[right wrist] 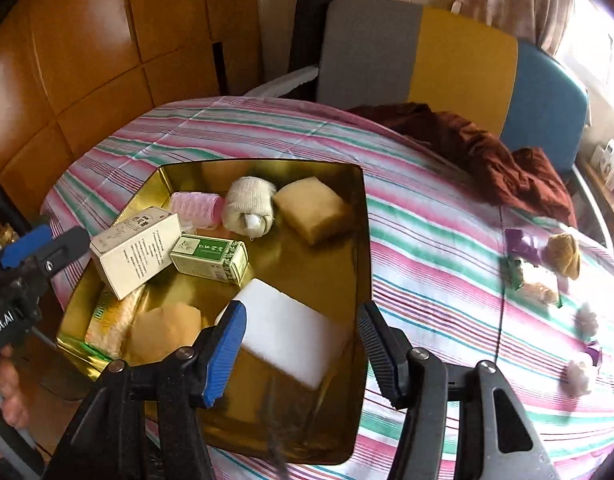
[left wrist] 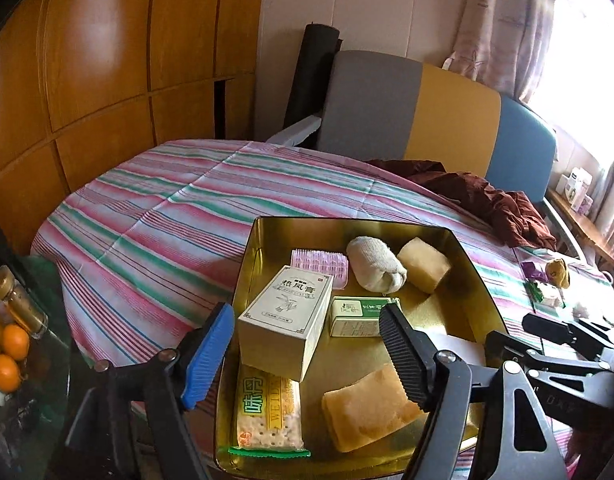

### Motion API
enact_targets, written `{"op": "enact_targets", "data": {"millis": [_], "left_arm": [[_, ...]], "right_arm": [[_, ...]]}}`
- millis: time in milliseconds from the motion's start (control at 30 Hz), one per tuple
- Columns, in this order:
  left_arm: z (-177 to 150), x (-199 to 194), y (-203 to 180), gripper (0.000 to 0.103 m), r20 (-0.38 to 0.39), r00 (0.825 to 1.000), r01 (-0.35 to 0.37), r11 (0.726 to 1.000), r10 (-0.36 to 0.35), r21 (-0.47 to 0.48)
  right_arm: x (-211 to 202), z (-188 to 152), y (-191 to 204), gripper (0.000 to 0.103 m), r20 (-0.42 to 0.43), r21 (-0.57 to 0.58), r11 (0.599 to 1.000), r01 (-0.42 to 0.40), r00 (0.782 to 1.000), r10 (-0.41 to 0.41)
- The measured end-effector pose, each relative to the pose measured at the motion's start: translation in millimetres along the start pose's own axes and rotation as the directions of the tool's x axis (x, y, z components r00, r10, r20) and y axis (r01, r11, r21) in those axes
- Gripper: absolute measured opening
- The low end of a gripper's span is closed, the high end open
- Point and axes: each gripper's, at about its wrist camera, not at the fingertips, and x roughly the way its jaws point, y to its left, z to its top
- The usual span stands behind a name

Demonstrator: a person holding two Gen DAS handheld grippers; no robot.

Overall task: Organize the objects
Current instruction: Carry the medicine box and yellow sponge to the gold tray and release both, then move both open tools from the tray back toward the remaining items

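Since both your grippers hang spread and empty over the gold tin [right wrist: 359,240], the leftover bits [right wrist: 547,268] lie off right, nearer your right gripper [right wrist: 303,344].

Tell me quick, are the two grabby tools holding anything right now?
Left tool: open, holding nothing; the white box sits between its fingers, untouched.
Right tool: open, holding nothing; the white sponge lies loose in the gold tin.

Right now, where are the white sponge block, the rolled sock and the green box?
white sponge block [right wrist: 287,330]: right wrist view, middle of top face.
rolled sock [left wrist: 374,265]: left wrist view, middle of the roll.
green box [right wrist: 209,255]: right wrist view, top face.
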Motion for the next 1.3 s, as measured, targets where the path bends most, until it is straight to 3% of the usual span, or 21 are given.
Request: {"op": "enact_targets", "data": {"millis": [267,500,1300], "left_arm": [[0.3,-14.7,-14.0,0.079,0.041,0.999,0.0,0.999,-0.002,0.053],[-2.6,-17.8,-29.7,0.079,0.038,0.999,0.005,0.995,-0.009,0.099],[-17.3,-24.8,-89.6,0.08,0.041,0.999,0.013,0.953,-0.027,0.303]], "right_arm": [[4.5,-16.4,-2.6,0.059,-0.044,0.014,1.0,0.003,0.999,-0.002],[-2.7,-20.8,-11.1,0.059,-0.019,0.058,0.998,-0.024,0.999,0.026],[-14.8,-34.2,-62.6,0.059,0.022,0.191,0.982,0.009,1.0,-0.013]]}}
